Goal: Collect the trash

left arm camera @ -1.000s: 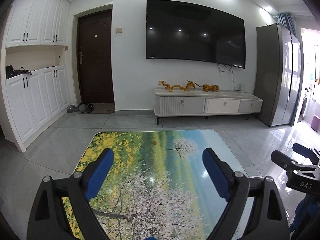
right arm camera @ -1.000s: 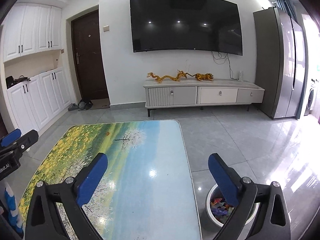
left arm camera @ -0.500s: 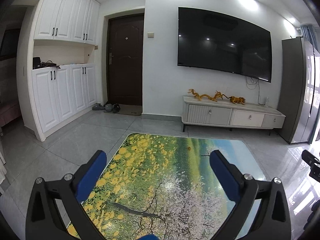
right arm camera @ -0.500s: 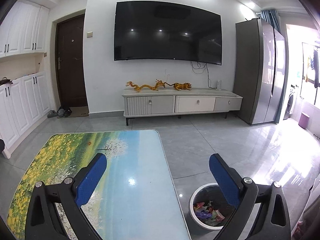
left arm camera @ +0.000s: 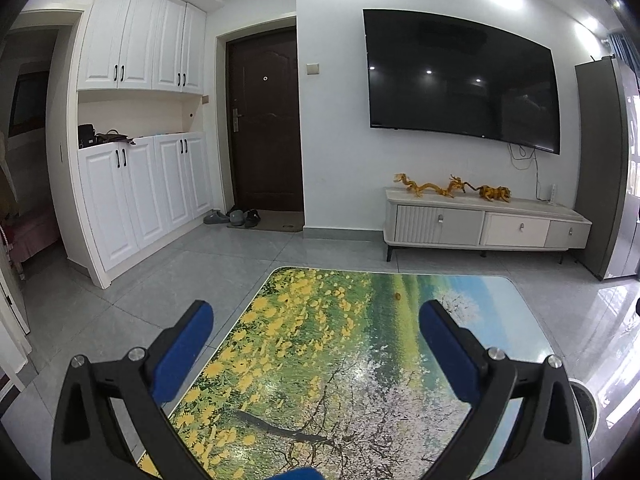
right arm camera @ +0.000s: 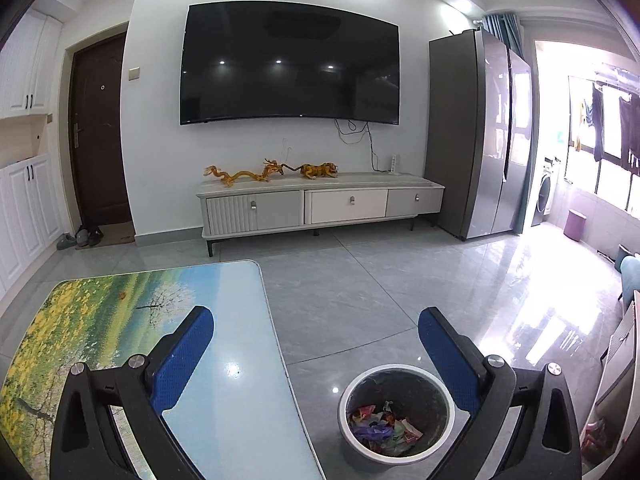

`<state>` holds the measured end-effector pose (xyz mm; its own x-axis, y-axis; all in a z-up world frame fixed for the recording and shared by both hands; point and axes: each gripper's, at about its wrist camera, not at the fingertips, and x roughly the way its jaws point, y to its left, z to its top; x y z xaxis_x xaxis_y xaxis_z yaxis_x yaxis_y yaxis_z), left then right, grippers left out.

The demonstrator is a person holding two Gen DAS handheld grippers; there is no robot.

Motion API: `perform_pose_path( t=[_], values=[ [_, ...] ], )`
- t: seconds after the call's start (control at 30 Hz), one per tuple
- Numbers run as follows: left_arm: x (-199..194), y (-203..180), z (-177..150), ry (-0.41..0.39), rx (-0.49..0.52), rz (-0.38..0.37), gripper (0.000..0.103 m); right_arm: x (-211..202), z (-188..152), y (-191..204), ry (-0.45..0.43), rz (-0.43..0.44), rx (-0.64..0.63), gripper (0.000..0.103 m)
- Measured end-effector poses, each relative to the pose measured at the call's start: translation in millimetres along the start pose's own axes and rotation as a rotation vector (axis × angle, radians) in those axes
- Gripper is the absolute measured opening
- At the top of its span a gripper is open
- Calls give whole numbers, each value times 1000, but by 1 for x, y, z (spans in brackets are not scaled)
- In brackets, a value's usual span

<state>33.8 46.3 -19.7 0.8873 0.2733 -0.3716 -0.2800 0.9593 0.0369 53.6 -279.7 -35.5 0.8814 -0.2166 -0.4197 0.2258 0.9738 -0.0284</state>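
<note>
Glossy rectangular printed table [right arm camera: 224,400], round bin [right arm camera: 400,454] of crumpled wrappers [right arm camera: 382,428], both hand-held grippers spread, empty.

Both the left gripper [left arm camera: 316,334] and right gripper [right arm camera: 316,334] look the same: chunky black plastic arms, silver screws, blue textured pads on the jaws.

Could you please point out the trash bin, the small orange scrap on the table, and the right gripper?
trash bin [right arm camera: 345,396]: right wrist view, left rim.
small orange scrap [left arm camera: 397,296]: left wrist view, its middle.
right gripper [right arm camera: 316,334]: right wrist view, midway between fingertips.
</note>
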Motion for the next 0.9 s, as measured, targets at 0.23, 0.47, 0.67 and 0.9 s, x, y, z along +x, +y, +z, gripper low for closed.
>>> perform_pose_path(
  t=[0.23, 0.47, 0.67, 0.9],
  values=[
    [12, -16, -1, 21, 37, -8, 103, 10, 3, -10, -3, -2, 7, 103],
    [22, -22, -1, 40, 41, -8, 103, 20, 0, -10, 9, -3, 1, 103],
    [28, -23, -3, 59, 58, -13, 103, 29, -3, -5, 39, 8, -6, 103],
    [33, -20, -4, 70, 55, -20, 103, 30, -1, -1, 44, 14, -18, 103]
  ],
)
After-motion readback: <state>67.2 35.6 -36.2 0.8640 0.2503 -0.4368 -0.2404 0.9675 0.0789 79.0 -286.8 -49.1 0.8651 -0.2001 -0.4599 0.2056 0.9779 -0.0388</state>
